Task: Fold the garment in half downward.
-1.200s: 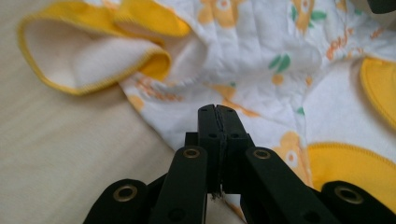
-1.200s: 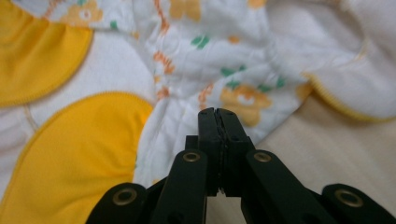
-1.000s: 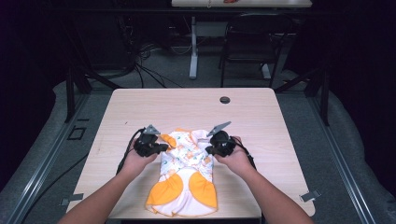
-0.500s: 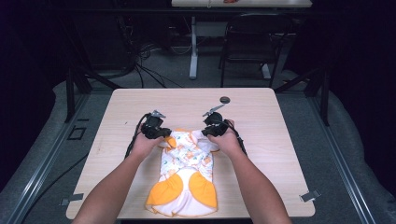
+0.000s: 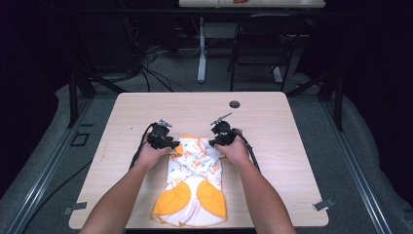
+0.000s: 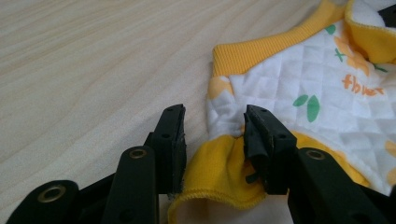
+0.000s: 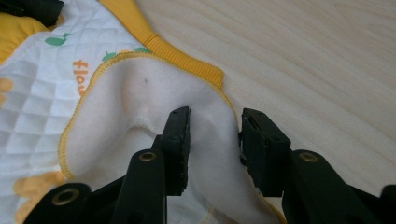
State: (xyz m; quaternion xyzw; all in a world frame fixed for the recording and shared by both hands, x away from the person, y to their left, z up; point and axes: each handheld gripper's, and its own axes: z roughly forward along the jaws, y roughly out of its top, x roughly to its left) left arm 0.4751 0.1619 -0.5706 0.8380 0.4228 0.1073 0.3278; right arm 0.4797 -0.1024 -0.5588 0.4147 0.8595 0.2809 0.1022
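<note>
While the little quilted garment (image 5: 195, 183) lies flat at the near middle of the table (image 5: 292, 126), white with orange patches at its near end, both claws sit at its far edge. The left gripper (image 5: 171, 144) has just been spreading its jaws, and in the left gripper view a fold of orange cuff (image 6: 219, 175) sits between them, loose, the pads off the cloth. The right gripper (image 5: 214, 142) has just been opening too; its own view shows the white fleecy lining (image 7: 140, 140) of a turned-back flap between the jaws, with daylight on both sides, nothing pinched.

Risks from here, as I judge it: that cuff fold bulges up into the left jaws, so a careless pull-away could snag it on a pad and drag the garment out of its neat lie. Same on the right, where the flap stands curled and could flop over or catch.

Writing: orange letters on the quilting read roughly "flow" in the right gripper view, cut off by the flap; the left gripper view's orange print is too blurred to spell.

Farther out, a small dark round disc (image 5: 234, 104) rests near the far edge.
</note>
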